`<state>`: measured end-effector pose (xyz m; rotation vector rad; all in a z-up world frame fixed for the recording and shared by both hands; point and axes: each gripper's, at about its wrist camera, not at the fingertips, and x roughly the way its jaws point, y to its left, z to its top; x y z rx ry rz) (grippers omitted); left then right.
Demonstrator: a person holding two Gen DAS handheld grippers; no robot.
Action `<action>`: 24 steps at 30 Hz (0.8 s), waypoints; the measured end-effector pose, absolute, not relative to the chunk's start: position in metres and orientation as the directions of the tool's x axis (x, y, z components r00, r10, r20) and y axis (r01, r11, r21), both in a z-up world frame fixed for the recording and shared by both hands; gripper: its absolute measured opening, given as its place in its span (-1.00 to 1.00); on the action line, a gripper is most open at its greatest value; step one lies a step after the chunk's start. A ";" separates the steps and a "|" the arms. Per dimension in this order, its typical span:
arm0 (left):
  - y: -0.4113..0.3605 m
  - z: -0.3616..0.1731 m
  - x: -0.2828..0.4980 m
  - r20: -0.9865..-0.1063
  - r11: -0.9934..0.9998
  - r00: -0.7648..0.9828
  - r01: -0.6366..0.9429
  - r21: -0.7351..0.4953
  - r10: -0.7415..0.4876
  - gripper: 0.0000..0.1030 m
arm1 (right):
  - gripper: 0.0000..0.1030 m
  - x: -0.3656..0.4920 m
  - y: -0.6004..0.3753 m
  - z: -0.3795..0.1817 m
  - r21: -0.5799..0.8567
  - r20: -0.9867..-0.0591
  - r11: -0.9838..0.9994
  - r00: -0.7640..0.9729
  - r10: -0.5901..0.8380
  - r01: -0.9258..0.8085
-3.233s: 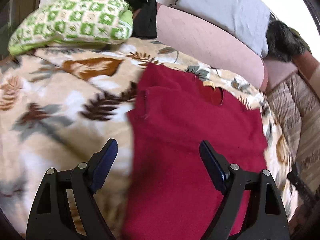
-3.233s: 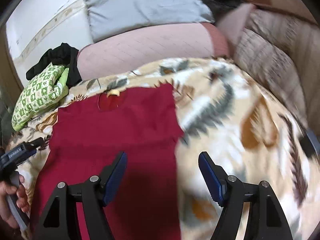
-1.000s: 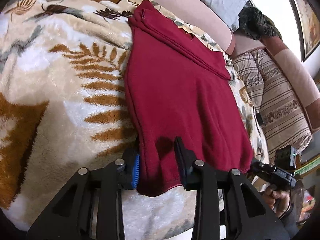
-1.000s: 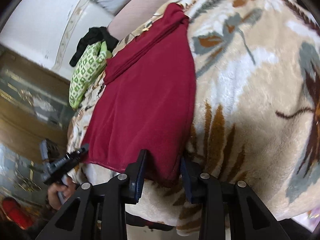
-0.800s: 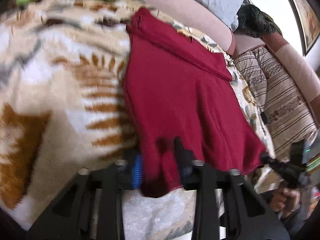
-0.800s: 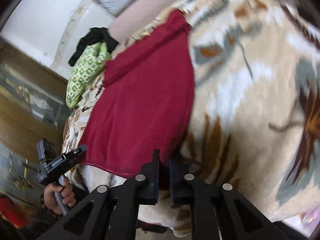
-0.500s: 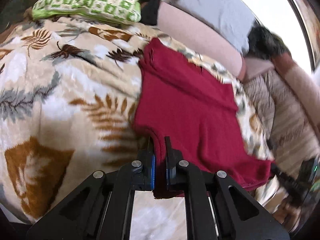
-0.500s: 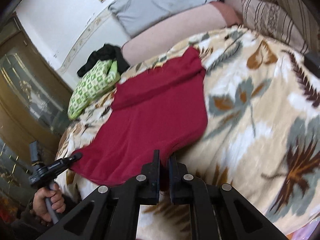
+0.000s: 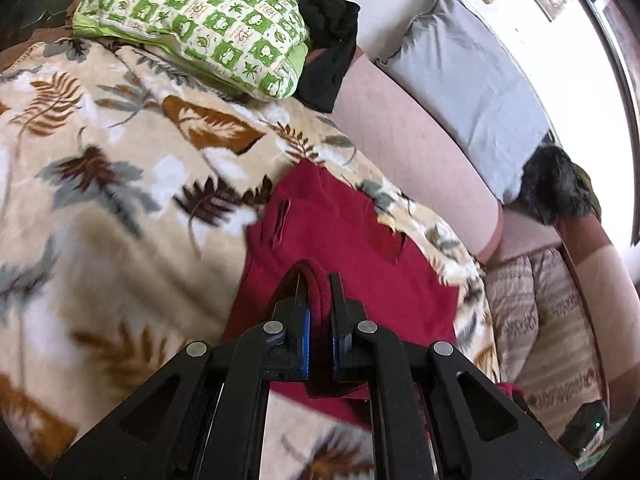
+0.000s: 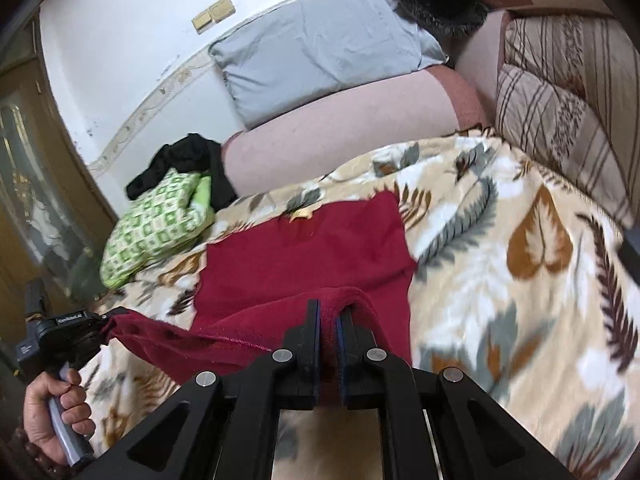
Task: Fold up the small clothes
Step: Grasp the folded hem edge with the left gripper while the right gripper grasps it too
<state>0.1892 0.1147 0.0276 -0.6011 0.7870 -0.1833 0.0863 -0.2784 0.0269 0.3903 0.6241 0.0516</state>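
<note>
Both views are fisheye, each looking forward along its own 2 black fingers, which fill the bottom centre of the frame.

The left wrist view sits low and close over the leaf-print blanket (image 9: 120,184), facing the pink sofa back (image 9: 420,152) and grey cushion (image 9: 472,84) at upper right.

The right wrist view faces the same sofa back from further right.

Both share the red garment (image 9: 360,248) at centre and the green checked pillow (image 10: 156,224).
</note>
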 end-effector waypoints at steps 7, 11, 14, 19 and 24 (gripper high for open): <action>0.103 0.019 0.261 -0.585 0.799 0.735 -0.100 -0.592 -0.342 -0.89 | -0.88 0.167 -0.293 0.027 0.365 -0.547 0.922 0.831 0.101 0.128; 0.090 0.021 0.297 -0.545 0.822 0.775 -0.059 -0.566 -0.320 -0.89 | -0.88 0.206 -0.296 0.025 0.349 -0.532 0.926 0.843 0.071 0.142; 0.081 0.008 0.318 -0.546 0.850 0.777 -0.027 -0.526 -0.313 -0.89 | -0.88 0.230 -0.301 0.013 0.372 -0.530 0.914 0.845 0.067 0.161; 0.066 -0.017 0.344 -0.603 0.917 0.758 -0.015 -0.400 -0.250 -0.80 | -0.88 0.268 -0.306 -0.016 0.380 -0.561 0.904 0.826 0.057 0.197; 0.070 -0.028 0.359 -0.645 0.925 0.709 0.026 -0.380 -0.284 -0.53 | -0.78 0.286 -0.317 -0.030 0.430 -0.558 0.885 0.823 0.105 0.178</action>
